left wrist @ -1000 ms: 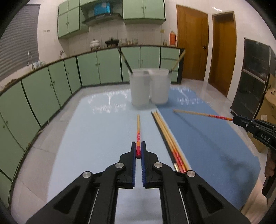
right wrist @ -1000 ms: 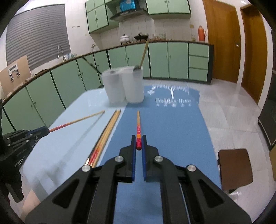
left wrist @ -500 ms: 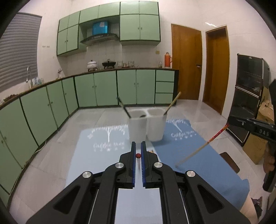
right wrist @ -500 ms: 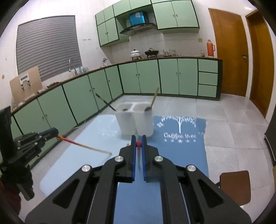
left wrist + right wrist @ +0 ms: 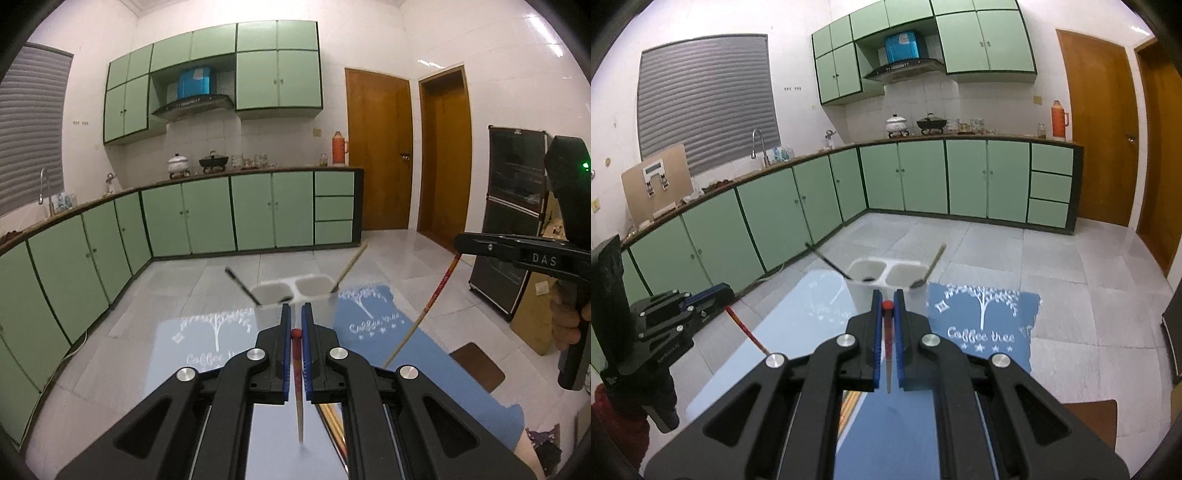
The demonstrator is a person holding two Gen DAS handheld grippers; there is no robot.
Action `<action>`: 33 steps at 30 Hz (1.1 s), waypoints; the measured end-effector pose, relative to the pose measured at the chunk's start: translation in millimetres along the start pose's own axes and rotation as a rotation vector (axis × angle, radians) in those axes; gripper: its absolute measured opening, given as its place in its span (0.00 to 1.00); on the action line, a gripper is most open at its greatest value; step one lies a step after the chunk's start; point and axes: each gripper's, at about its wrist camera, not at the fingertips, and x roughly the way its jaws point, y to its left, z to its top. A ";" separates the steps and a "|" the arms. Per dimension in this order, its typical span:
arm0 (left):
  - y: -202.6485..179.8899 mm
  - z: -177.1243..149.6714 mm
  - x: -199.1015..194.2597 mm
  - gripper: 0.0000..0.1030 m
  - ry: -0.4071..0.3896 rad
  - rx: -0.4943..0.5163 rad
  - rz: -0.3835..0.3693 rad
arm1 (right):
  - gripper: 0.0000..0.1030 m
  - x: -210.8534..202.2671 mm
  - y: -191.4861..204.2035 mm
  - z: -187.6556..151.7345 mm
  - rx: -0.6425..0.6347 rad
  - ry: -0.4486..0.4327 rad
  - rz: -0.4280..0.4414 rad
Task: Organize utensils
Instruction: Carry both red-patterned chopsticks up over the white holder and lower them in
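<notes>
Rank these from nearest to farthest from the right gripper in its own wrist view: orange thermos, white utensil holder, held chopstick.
1. Held chopstick, clamped in the right gripper.
2. White utensil holder, just ahead on the table.
3. Orange thermos, far right on the counter.

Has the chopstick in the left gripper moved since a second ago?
Yes. The chopstick lay flat on the mat; now it hangs lifted, tip down, before the white holder.

Chopstick [image 5: 298,398]: wood, red lacquered top. Holder [image 5: 886,275]: translucent matt plastic. Mat [image 5: 982,325]: blue cloth. Table [image 5: 207,336]: glossy, reflective. Left hand-held gripper [image 5: 295,354]: matt black plastic.
</notes>
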 end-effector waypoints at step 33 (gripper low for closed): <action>32.3 102.9 161.9 0.05 -0.166 -0.033 0.037 | 0.05 146.6 -34.5 97.7 -0.039 -0.001 -0.062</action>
